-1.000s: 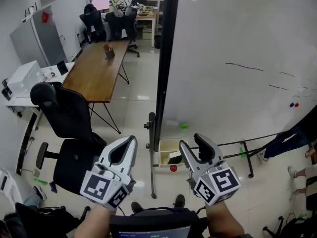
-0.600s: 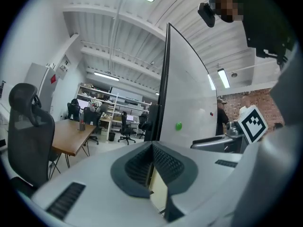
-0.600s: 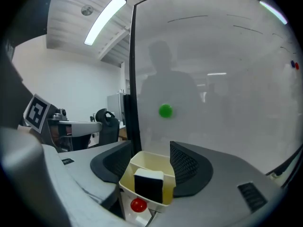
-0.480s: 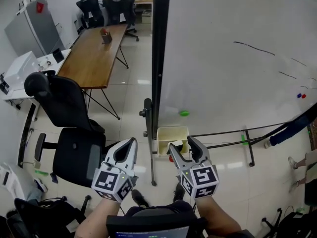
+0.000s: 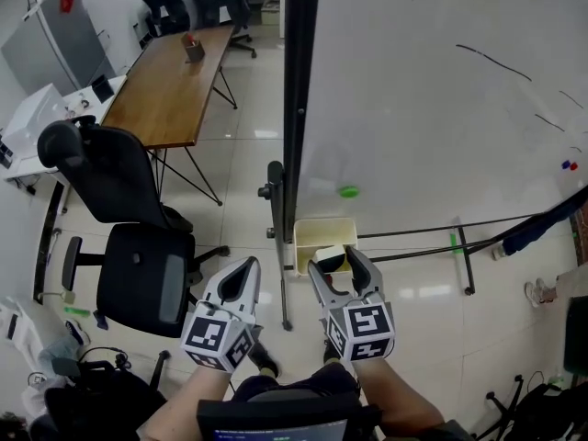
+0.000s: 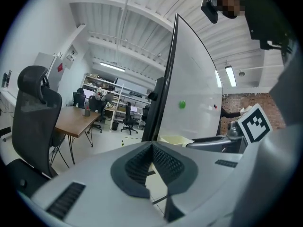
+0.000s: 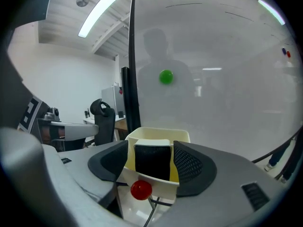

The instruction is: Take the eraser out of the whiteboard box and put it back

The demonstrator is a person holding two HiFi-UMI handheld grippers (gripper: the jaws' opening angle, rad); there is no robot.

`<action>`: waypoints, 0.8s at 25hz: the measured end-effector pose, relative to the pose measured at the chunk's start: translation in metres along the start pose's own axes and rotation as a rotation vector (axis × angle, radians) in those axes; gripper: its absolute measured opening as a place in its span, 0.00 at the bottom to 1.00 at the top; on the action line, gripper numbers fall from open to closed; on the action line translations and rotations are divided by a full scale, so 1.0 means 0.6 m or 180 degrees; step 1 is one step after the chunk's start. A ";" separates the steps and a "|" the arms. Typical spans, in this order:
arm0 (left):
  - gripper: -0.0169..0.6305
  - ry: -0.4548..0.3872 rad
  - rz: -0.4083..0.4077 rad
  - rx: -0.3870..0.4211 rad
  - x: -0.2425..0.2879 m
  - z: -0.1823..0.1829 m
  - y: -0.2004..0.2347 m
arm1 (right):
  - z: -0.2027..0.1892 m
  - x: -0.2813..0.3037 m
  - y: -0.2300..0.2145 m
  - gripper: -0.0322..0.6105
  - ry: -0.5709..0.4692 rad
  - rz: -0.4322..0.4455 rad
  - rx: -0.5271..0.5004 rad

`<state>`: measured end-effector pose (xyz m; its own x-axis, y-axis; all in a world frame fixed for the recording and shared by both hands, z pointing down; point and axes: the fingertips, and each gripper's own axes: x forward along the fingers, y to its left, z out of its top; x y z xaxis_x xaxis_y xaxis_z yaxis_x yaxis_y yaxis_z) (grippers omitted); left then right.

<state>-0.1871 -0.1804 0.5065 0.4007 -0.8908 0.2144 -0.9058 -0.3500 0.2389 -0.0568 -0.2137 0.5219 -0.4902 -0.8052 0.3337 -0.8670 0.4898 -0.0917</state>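
A black eraser (image 7: 152, 163) with a white back stands upright in the cream box (image 7: 176, 135) that hangs at the foot of the whiteboard (image 7: 213, 70). My right gripper (image 7: 150, 154) has its jaws on either side of the eraser; they are opening, and a gap shows between the pads and the eraser. From the head view, the right gripper (image 5: 333, 261) reaches over the box (image 5: 312, 231) with the eraser (image 5: 329, 255) between its fingertips. My left gripper (image 5: 246, 266) hovers to the left of the box, shut and empty, with its pads meeting at the tip (image 6: 152, 146).
A red magnet (image 7: 141, 189) sticks to the box front and a green magnet (image 5: 348, 191) to the board. The whiteboard's black frame post (image 5: 296, 108) and stand foot (image 5: 278, 246) are just left of the box. A black office chair (image 5: 138, 265) and a wooden table (image 5: 175, 90) stand at left.
Both grippers have sunk toward the box. The right jaws have spread wider around the eraser, which now stands inside the box. The left gripper stays shut.
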 end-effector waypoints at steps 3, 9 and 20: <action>0.07 0.0031 0.0015 -0.0003 0.001 -0.014 0.006 | -0.015 0.009 0.001 0.54 0.0039 -0.0029 0.0007; 0.07 0.0061 0.0018 -0.0034 -0.005 -0.029 0.010 | -0.022 0.015 -0.002 0.53 0.0021 -0.0152 -0.0003; 0.07 -0.0113 0.0051 0.0100 -0.018 0.044 -0.002 | 0.059 -0.025 -0.005 0.47 -0.0196 -0.0092 0.0127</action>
<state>-0.1939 -0.1778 0.4787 0.3816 -0.9058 0.1840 -0.9161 -0.3441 0.2057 -0.0498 -0.2147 0.4841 -0.4684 -0.8384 0.2786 -0.8832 0.4533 -0.1205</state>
